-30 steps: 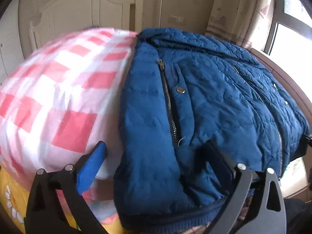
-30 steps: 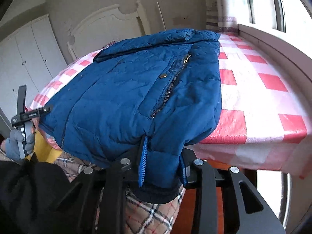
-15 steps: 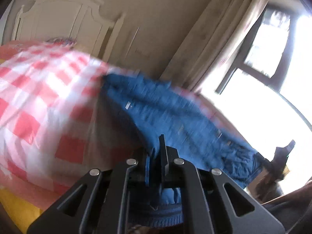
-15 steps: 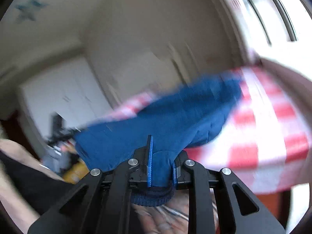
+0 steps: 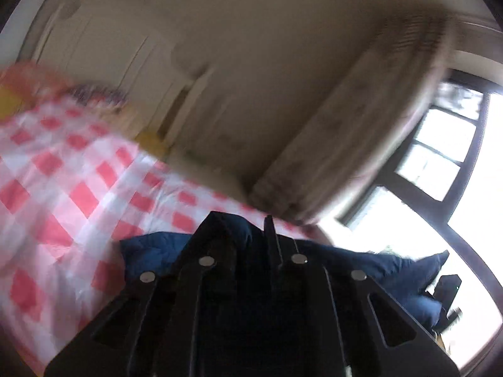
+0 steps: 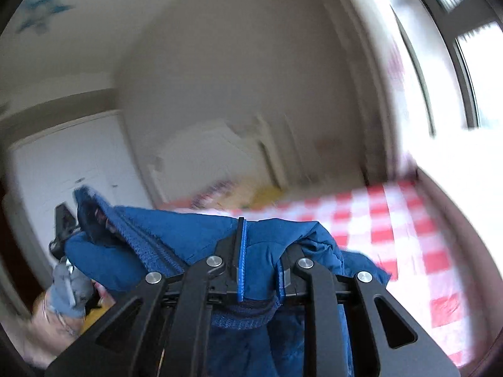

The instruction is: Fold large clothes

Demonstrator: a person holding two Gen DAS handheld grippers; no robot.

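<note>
Above the red-and-white checked bed cover (image 6: 405, 220), both tools grip the blue quilted jacket (image 6: 176, 235).
Right tool (image 6: 261, 260) and left tool (image 5: 248, 235) are clenched on its hem; I judge the puffy fabric could slip out mid-swing.

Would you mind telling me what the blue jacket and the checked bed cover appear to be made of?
Jacket: likely a quilted synthetic shell, with a slight sheen and puffy stitched panels; its hem looks like ribbed knit. Both the right hand-held gripper and the left hand-held gripper are clamped on it. Bed cover: thin, smooth red-and-white checked fabric, perhaps cotton; blur leaves the weave unclear.
</note>
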